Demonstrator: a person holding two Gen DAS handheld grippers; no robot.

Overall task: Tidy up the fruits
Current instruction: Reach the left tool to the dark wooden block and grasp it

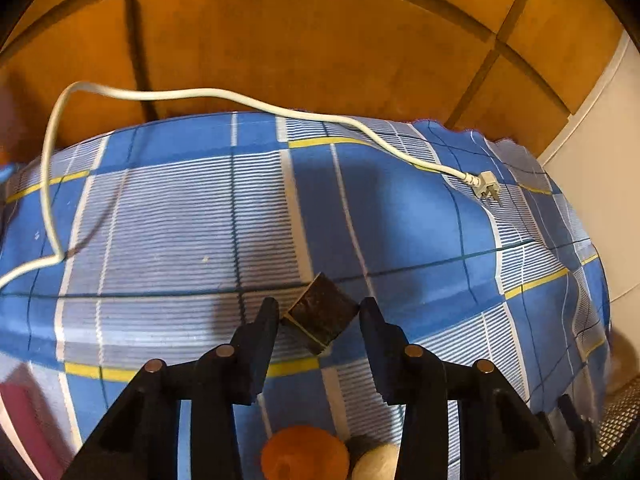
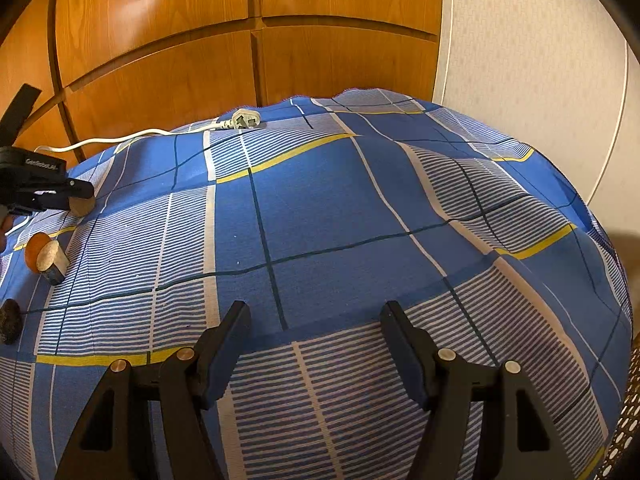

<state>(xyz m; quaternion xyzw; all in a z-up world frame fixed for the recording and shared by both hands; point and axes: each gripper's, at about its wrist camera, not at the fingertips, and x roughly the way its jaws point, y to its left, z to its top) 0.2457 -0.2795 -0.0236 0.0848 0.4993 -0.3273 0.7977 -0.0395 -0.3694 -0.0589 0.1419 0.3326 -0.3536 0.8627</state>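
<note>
While the left gripper (image 1: 320,312) clamps its jaws on the dark block (image 1: 322,314), low centre, it should lower gently; the right gripper (image 2: 316,320) idles open.

Wide open cloth (image 2: 340,216) ahead of right gripper (image 2: 316,316), nothing betw its fingers. Far edge: white cable (image 1: 240,98) + plug (image 2: 246,119) lie across. Left side crowded: orange fruit (image 2: 33,249), pale piece (image 2: 51,259), dark fruit (image 2: 10,320), left gripper (image 2: 74,196).
</note>
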